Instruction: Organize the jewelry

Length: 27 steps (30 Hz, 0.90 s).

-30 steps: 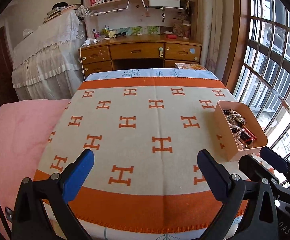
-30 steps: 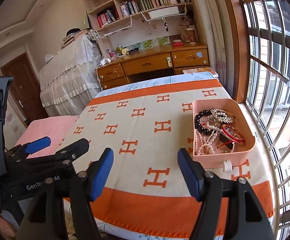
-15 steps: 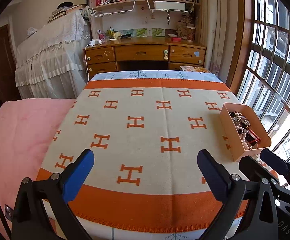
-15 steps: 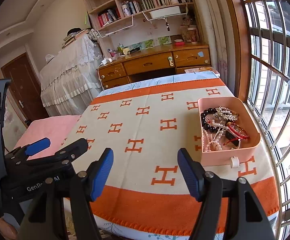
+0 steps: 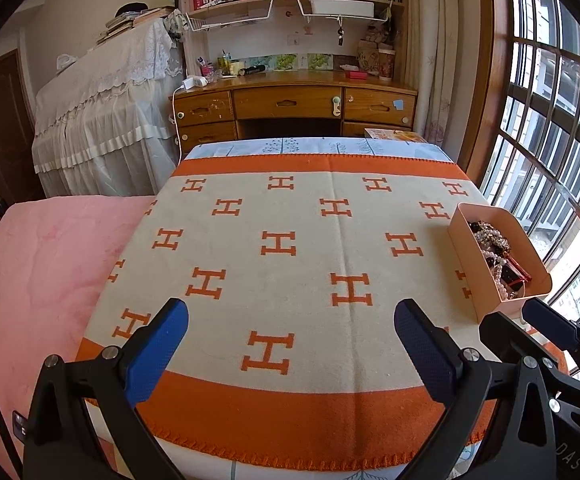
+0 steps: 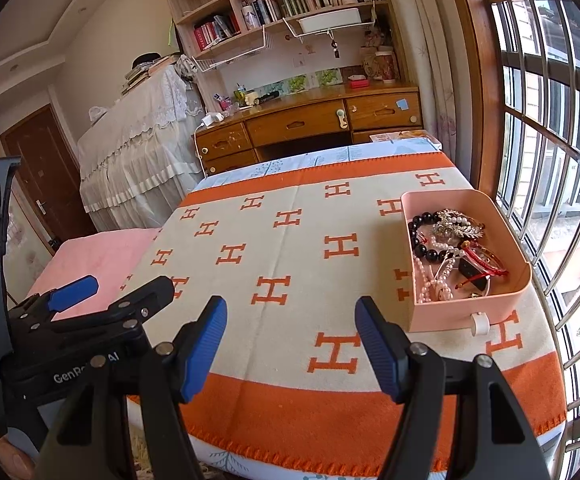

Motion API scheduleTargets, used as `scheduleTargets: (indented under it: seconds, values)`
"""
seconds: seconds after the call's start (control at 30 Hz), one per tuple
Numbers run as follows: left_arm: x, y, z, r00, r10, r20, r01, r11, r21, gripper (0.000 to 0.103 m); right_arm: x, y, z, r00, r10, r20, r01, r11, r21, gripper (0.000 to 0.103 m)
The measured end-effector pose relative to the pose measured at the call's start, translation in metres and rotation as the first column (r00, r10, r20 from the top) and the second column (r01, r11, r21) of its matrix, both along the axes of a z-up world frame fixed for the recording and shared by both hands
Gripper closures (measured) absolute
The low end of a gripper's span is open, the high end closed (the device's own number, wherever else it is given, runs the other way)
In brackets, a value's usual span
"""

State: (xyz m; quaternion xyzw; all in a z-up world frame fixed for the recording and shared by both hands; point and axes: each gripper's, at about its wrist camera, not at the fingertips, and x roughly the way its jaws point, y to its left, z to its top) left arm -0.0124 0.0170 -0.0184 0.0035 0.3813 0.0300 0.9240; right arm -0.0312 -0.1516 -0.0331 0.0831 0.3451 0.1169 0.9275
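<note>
A pink tray [image 6: 471,316] sits at the right edge of the table, on the orange-and-cream blanket [image 6: 290,264]. It holds tangled jewelry: a black bead bracelet [image 6: 421,240], pearl strands [image 6: 429,284], a red bracelet [image 6: 485,260] and a silver piece [image 6: 455,228]. The tray also shows in the left wrist view [image 5: 473,276]. My left gripper [image 5: 290,344] is open and empty above the blanket's near edge. My right gripper [image 6: 291,350] is open and empty, left of the tray's front corner.
A pink bed cover [image 5: 38,272] lies left of the table. A wooden desk [image 5: 297,108] with shelves stands behind it. A barred window [image 6: 549,140] runs along the right side. A lace-covered piece of furniture [image 5: 110,112] stands at the back left.
Both grippers have drawn back and risen slightly, so the table and tray sit farther off. Both stay open.
</note>
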Motion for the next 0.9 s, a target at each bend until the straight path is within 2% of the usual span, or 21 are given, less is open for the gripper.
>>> scheduleTargets:
  seconds: [0.9]
  values:
    - [-0.009,0.01,-0.004,1.0,0.009,-0.017,-0.009,1.0,0.013,0.001,0.0,0.001,-0.011,1.0,-0.004,-0.025,0.004,1.0,0.01,0.036]
